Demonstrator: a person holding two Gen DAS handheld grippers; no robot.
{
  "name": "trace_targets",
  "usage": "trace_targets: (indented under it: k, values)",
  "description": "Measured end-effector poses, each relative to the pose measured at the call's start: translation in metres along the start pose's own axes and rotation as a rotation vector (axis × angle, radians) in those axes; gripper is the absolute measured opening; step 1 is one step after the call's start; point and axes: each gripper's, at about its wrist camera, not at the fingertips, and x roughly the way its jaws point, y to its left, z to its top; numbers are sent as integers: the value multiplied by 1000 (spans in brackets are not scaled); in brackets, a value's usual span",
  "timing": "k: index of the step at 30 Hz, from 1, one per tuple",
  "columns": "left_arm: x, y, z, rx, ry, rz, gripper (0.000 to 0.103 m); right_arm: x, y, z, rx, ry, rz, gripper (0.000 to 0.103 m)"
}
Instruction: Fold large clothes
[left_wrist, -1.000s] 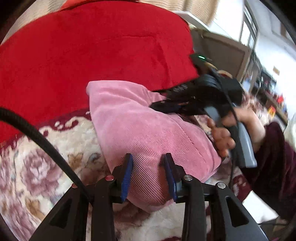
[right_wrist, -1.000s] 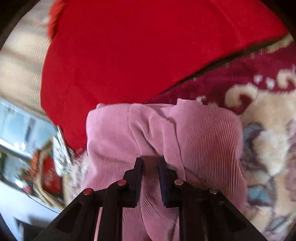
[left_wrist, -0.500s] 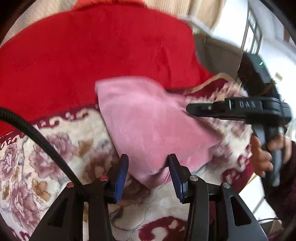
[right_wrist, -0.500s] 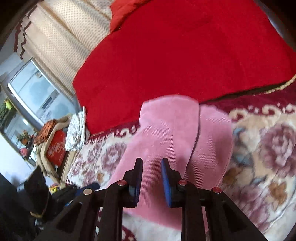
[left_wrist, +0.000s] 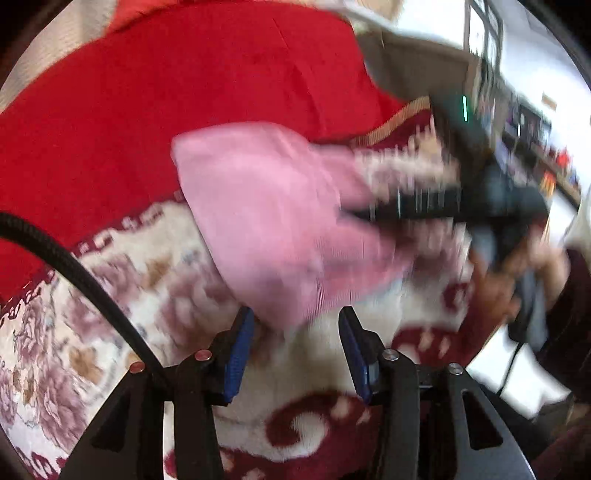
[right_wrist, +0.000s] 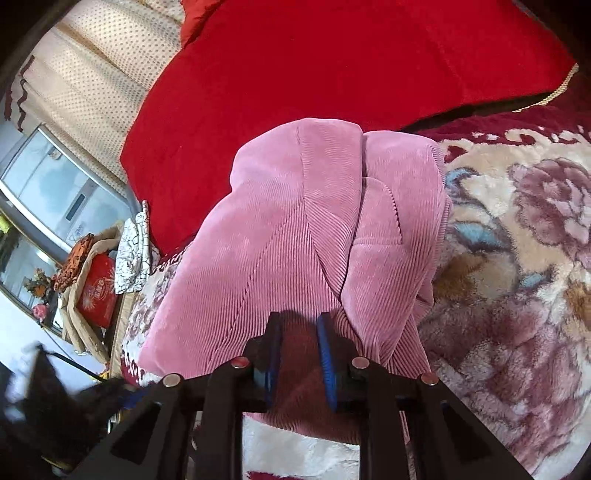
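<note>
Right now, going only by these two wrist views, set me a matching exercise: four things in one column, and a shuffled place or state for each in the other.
1. pink corduroy garment
2. red blanket
3. floral rug
4. left gripper

A. beyond the garment's far edge
B. jaws apart, pressing on nothing
C. folded, lying on the rug
D. spread underneath the garment

Pairs: 1-C, 2-A, 3-D, 4-B.

The left gripper's jaws have just been opening. The garment's corner lies at their tips, ungripped.

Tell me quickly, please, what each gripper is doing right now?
Left gripper: open, holding nothing; its jaws just widened off the pink garment.
Right gripper: nearly shut, over the garment; grip unclear.
</note>
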Motion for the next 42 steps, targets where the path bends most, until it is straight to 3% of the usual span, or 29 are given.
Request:
trace_targets:
  k: [3, 6, 8, 9, 10, 14, 17, 20, 23, 35, 38, 42]
  values:
    - [-9, 15, 31, -80, -75, 20, 57, -2, 4, 1, -1, 4, -16, 22]
    - [13, 23, 56, -122, -60, 54, 57, 0, 8, 5, 0, 23, -21, 22]
    - [42, 26, 61, -145, 8, 78, 58, 0, 7, 8, 5, 34, -18, 22]
    - [60, 28, 60, -146, 75, 94, 60, -1, 7, 9, 9, 38, -14, 22]
    - [69, 30, 55, -161, 84, 88, 63, -4, 6, 12, 18, 36, -7, 22]
    - [69, 26, 53, -141, 61, 116, 64, -25, 2, 18, 60, -25, 11, 26]
    - [69, 21, 54, -134, 65, 134, 64, -34, 4, 22, 38, -83, -24, 26]
    - [74, 18, 57, -115, 56, 150, 64, 4, -16, 13, 91, 28, -77, 25]
    - [67, 16, 54, -121, 41, 168, 64, 10, -28, 3, 101, -23, -40, 22]
    - [61, 13, 49, -118, 14, 215, 64, -4, -24, 1, 124, -1, -48, 24]
    - [62, 13, 49, -105, 10, 221, 64, -13, -17, 11, 115, 3, -51, 26]
    - [61, 10, 49, -95, -2, 230, 64, -28, 1, 36, 53, -88, -43, 26]
